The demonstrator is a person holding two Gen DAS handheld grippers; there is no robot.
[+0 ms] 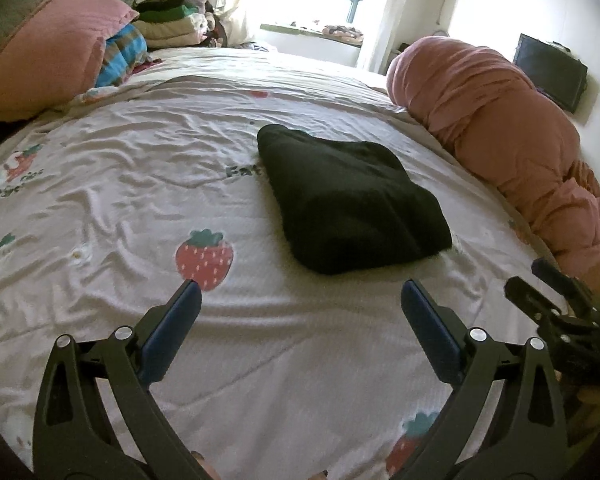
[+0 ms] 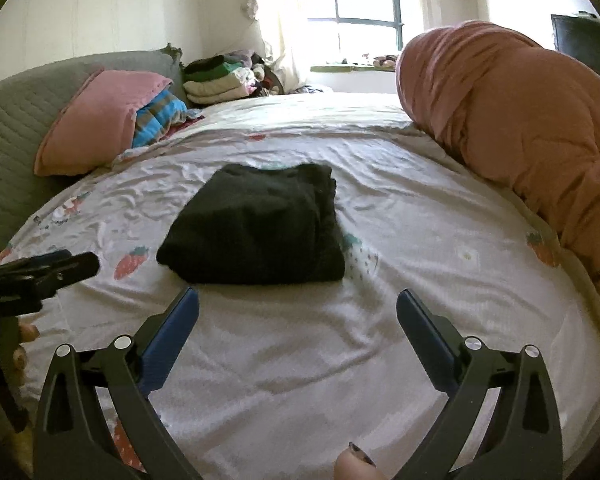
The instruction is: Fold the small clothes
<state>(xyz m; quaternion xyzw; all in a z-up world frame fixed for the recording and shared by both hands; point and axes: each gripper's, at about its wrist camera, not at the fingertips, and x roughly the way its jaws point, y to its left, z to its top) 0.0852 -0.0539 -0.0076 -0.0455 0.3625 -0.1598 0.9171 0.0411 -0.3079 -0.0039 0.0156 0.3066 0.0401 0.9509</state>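
Observation:
A dark folded garment (image 1: 352, 200) lies in a compact rectangle on the white strawberry-print bedsheet (image 1: 120, 200). It also shows in the right wrist view (image 2: 256, 224). My left gripper (image 1: 300, 292) is open and empty, held just short of the garment's near edge. My right gripper (image 2: 298, 300) is open and empty, just in front of the garment's near edge. The right gripper shows at the right edge of the left wrist view (image 1: 556, 304); the left gripper shows at the left edge of the right wrist view (image 2: 48, 272).
A rolled pink quilt (image 1: 512, 132) lies along the bed's right side. A pink pillow (image 1: 48, 52), a striped blanket (image 1: 124, 52) and a stack of folded clothes (image 1: 172, 20) sit at the far left. A window (image 2: 364, 4) is behind the bed.

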